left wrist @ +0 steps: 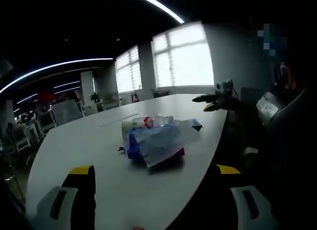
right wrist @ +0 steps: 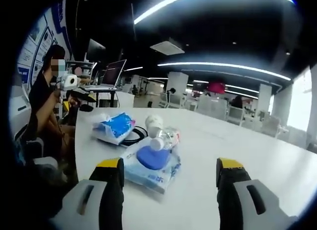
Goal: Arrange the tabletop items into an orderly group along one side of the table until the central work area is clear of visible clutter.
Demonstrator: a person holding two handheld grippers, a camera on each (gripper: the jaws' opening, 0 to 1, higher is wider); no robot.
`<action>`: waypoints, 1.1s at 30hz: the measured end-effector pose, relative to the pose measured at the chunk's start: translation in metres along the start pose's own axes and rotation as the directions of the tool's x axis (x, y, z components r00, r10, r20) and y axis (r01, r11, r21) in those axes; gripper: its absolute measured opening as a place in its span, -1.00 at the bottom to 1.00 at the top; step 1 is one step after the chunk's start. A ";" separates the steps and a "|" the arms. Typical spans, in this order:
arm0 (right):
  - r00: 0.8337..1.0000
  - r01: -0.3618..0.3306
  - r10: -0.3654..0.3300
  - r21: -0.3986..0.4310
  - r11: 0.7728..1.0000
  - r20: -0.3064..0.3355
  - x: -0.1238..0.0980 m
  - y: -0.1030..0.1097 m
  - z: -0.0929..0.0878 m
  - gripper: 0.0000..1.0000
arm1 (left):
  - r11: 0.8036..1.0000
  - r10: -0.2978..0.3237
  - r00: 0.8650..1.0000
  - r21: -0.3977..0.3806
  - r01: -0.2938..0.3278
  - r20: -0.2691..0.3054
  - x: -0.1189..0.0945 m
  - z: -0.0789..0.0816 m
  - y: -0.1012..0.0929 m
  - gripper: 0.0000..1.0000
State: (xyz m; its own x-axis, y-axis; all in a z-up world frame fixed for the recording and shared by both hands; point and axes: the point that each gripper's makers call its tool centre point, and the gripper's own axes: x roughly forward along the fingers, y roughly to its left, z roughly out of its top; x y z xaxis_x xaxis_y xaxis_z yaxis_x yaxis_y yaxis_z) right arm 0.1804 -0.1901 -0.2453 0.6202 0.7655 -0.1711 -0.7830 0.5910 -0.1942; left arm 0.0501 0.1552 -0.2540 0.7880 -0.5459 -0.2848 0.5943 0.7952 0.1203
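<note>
Tabletop clutter lay grouped near the edge of the white oval table [right wrist: 237, 141]: blue-lidded wipes packet [right wrist: 151, 163], clear plastic bottle [right wrist: 166, 137], blue-white pouch [right wrist: 115, 127]. My left gripper [left wrist: 156, 178] and right gripper [right wrist: 171, 173] were wide apart, holding nothing.

The black cable [right wrist: 132, 136] (mostly hidden) runs under the blue-white packet [right wrist: 114, 127].

grey left gripper [left wrist: 153, 178] and right gripper [right wrist: 170, 171], yellow-capped black jaws
</note>
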 end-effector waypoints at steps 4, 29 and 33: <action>1.000 0.003 -0.003 0.001 1.000 0.003 0.005 0.001 0.001 0.39 | 1.000 -0.001 1.000 0.000 0.001 -0.001 0.001 -0.001 0.000 0.97; 0.999 0.041 -0.041 0.011 0.999 0.016 0.028 0.005 0.002 0.10 | 1.000 -0.011 1.000 0.006 0.012 -0.006 0.002 0.000 -0.001 0.97; 0.999 0.036 -0.036 0.015 0.999 0.013 0.030 0.006 0.001 0.07 | 1.000 -0.007 1.000 0.004 0.007 -0.007 0.002 0.000 0.001 0.97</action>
State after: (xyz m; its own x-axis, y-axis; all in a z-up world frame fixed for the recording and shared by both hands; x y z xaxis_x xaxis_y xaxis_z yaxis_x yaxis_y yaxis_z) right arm 0.1944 -0.1635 -0.2508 0.6473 0.7471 -0.1513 -0.7609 0.6218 -0.1853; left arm 0.0520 0.1545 -0.2542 0.7828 -0.5496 -0.2920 0.6004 0.7903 0.1223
